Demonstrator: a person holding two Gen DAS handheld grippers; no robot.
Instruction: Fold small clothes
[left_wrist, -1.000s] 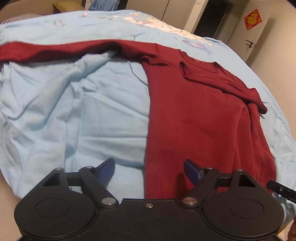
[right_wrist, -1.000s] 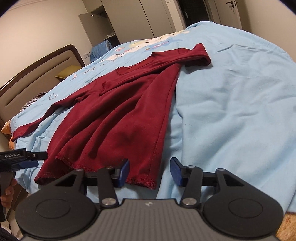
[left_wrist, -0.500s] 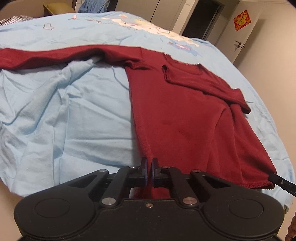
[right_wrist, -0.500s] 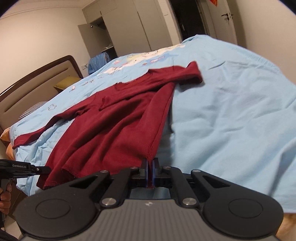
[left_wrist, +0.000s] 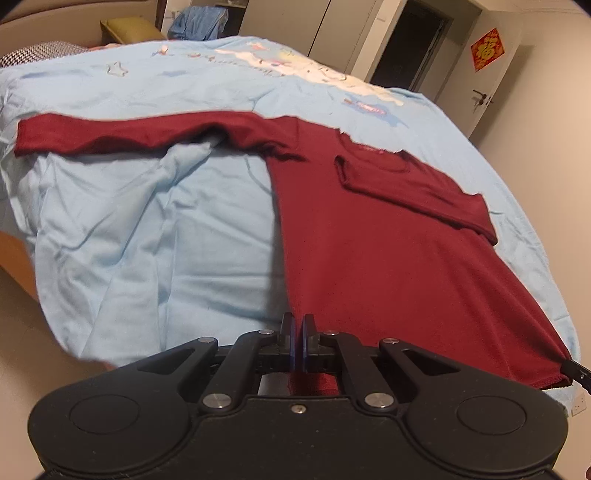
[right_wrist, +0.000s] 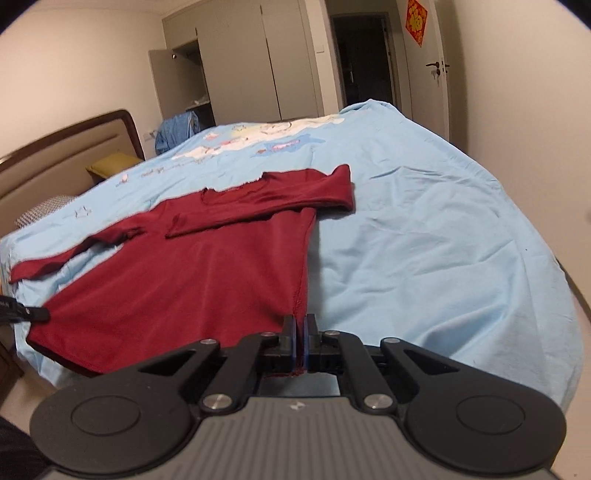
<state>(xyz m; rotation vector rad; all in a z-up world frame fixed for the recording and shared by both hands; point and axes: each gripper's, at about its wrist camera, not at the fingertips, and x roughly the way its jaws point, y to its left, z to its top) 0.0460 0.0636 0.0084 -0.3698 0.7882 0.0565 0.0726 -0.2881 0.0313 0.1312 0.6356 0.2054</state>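
Bedroom, wardrobe doors and dark doorway behind; light blue bed cover (left_wrist: 129, 240) rumpled on the near side. Both tools gone from wide apart a second ago to pressed together on the hem corners of the dark red long-sleeve top (left_wrist: 388, 258). Left tool (left_wrist: 297, 341) clamped on the near left hem corner, right tool (right_wrist: 300, 343) clamped on the near right hem corner (red edge visible pinched between the blue pads). Hem now pulled taut and lifted toward the bed edge, fewer folds across the body than before. Means grasp step done, ready to carry hem up toward the collar for the fold, as a guess. Top lying on the bed, collar away, hem at the near edge. One sleeve stretched out flat to the left, other sleeve already folded across the chest. Knit fabric, soft, likely to sag between the two grips.
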